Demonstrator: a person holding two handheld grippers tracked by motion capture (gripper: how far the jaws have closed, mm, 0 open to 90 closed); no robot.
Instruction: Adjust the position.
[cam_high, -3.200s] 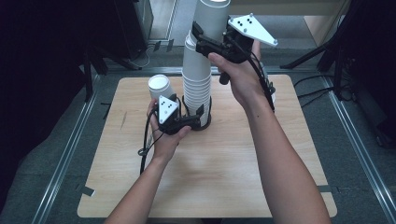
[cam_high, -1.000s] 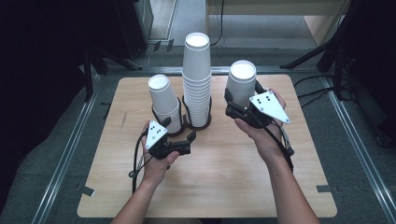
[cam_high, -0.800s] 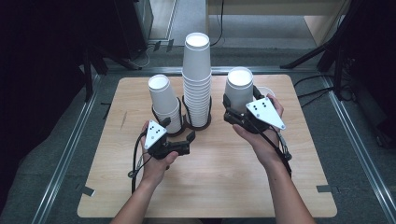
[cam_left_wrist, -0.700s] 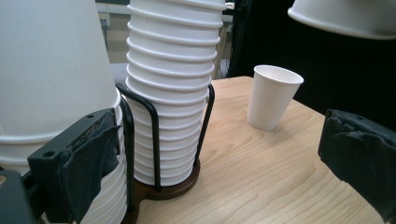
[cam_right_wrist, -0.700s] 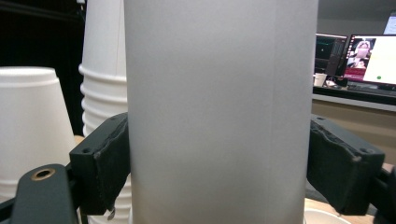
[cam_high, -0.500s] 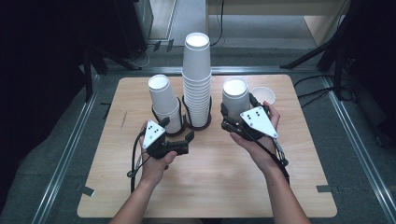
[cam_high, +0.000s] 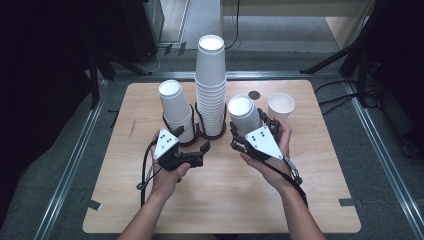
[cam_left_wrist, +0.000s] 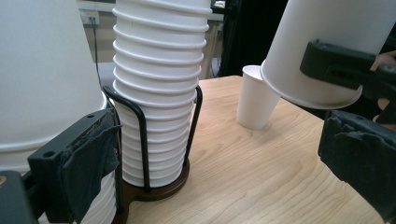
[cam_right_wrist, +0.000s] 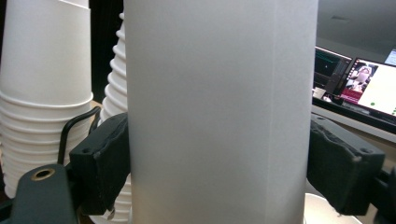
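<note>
A pale wooden table (cam_high: 220, 200) stands in a dim room with grey flooring around it and dark stands at the edges. Over its middle, the right gripper (cam_high: 250, 131) is clamped on an upturned white paper cup (cam_high: 243, 114), its jaws pressing the cup's wall from either side; in the right gripper view the cup (cam_right_wrist: 219, 112) sits squarely between the two black pads. The left gripper view shows that cup (cam_left_wrist: 322, 46) tilted and raised off the tabletop, its rim clear of the wood. Just beside it, toward the far right, a single cup (cam_high: 281, 106) stands alone on the table with its mouth up. To the held cup's left rises the tall stack of cups (cam_high: 210, 85) in a black wire holder (cam_left_wrist: 144, 154) on a round dark base. Left of that stands a shorter stack (cam_high: 176, 111) in its own holder. The left gripper (cam_high: 197, 152) rests low in front of these two stacks, its jaws spread with nothing between them, one pad close against the shorter stack. A person's forearms reach in from the near edge.
</note>
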